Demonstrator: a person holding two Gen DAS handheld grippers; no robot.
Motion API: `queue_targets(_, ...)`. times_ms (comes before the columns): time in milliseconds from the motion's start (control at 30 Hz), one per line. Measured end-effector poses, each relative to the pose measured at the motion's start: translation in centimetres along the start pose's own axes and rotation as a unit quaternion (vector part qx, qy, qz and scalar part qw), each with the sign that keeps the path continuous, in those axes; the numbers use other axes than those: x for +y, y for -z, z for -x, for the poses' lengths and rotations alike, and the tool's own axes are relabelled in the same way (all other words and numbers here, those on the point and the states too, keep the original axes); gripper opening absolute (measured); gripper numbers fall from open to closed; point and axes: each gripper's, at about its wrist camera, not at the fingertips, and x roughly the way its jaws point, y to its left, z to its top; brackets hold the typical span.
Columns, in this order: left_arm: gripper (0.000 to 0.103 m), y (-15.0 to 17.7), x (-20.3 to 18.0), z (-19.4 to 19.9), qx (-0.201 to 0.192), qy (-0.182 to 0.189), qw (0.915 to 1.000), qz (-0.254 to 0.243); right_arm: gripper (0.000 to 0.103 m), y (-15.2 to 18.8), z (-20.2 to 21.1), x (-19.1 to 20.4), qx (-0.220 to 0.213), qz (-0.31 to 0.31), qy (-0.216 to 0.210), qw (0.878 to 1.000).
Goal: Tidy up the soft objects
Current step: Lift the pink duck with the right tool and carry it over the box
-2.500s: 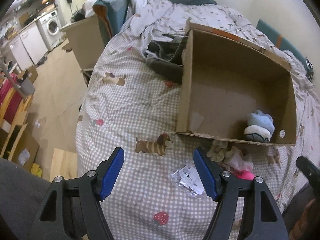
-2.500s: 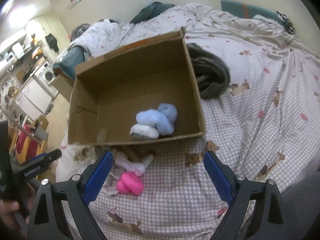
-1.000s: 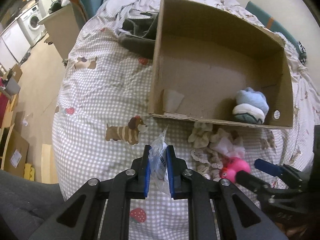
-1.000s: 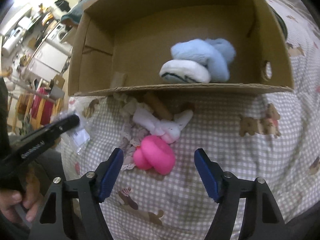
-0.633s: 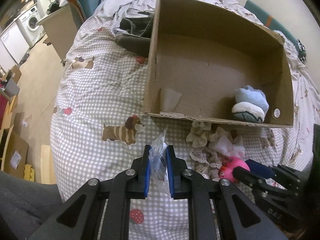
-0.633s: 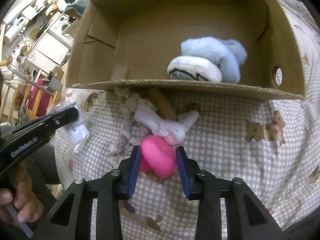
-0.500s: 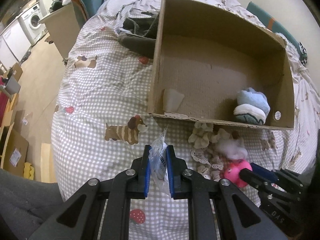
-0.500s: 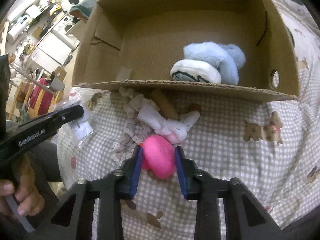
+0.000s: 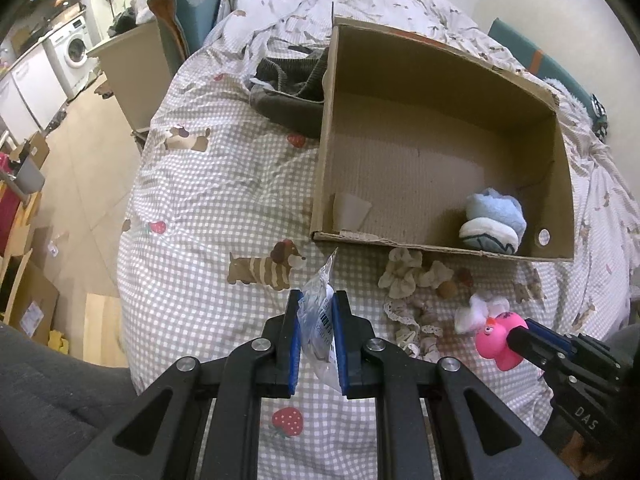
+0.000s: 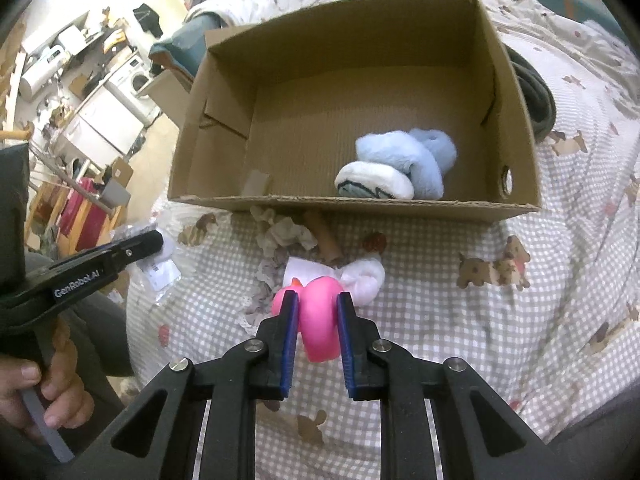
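My right gripper (image 10: 318, 308) has a pink rubbery toy (image 10: 318, 320) between its blue pads, which press on it as the jaws are still closing; the toy hangs just above the checked bedsheet (image 10: 440, 320). A white plush piece (image 10: 364, 278) and a cream lace cloth (image 10: 280, 236) lie under it, in front of the open cardboard box (image 10: 340, 40). Inside the box lies a blue and white plush (image 10: 400, 164). My left gripper (image 9: 316, 320) is shut on a clear plastic bag (image 9: 320, 300) with a barcode label. In the left wrist view the pink toy (image 9: 496, 336) shows at the lower right.
A dark grey garment (image 9: 288, 92) lies against the box's left wall. The bed drops off at the left to a floor (image 9: 80, 184) with cardboard and furniture. A person's hand (image 10: 44, 380) holds the left gripper's handle. Rumpled bedding (image 9: 320, 8) is piled behind the box.
My right gripper shut on the pink toy and lifted it a little off the sheet. The left gripper kept its hold on the plastic bag and stayed nearly in place.
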Motion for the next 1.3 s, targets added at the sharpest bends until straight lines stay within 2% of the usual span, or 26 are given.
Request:
queue_targets(267, 0.013, -0.1, -0.1, -0.1, -0.002, 0.004, 1.0000, 0.001, 0.021, 0.0, -0.3, 0.0, 0.000, -0.004, 0.000, 1.000)
queue_targets(400, 0.013, -0.3, 0.1, 0.0, -0.004, 0.027, 0.9995, 0.015, 0.020, -0.2, 0.1, -0.4, -0.010, -0.015, -0.013, 1.000)
queue_targets(633, 0.013, -0.5, 0.5, -0.2, 0.002, 0.042, 0.9986, 0.031, 0.020, -0.4, 0.4, -1.1, -0.013, -0.029, -0.029, 0.999)
queue_targets(833, 0.013, -0.4, 0.2, 0.9, -0.019, 0.031, 0.9991, 0.021, 0.020, -0.3, 0.9, -0.9, -0.015, -0.035, -0.044, 0.998)
queue_targets(933, 0.013, -0.1, -0.1, 2.3, -0.041, 0.036, 0.9984, 0.012, 0.020, 0.1, 1.6, -1.1, -0.003, -0.049, -0.066, 0.997)
queue_targets(1033, 0.013, 0.1, -0.8, 2.2, -0.042, 0.033, 0.9986, 0.001, 0.021, 0.9, 1.4, -1.3, 0.016, -0.049, -0.030, 0.998)
queue_targets(1233, 0.013, 0.0, -1.2, 1.3, -0.030, 0.026, 0.9992, -0.005, 0.021, 1.1, -1.8, -1.5, 0.071, -0.053, -0.028, 0.996)
queue_targets(1267, 0.013, 0.1, -1.1, 1.2, -0.029, 0.025, 0.9993, -0.003, 0.021, 1.3, -2.3, -1.5, 0.083, -0.056, -0.037, 0.994)
queue_targets(1300, 0.013, 0.1, -0.8, 1.1, -0.027, 0.025, 0.9993, 0.001, 0.029, 1.5, -2.6, -1.4, 0.092, -0.055, -0.036, 0.994)
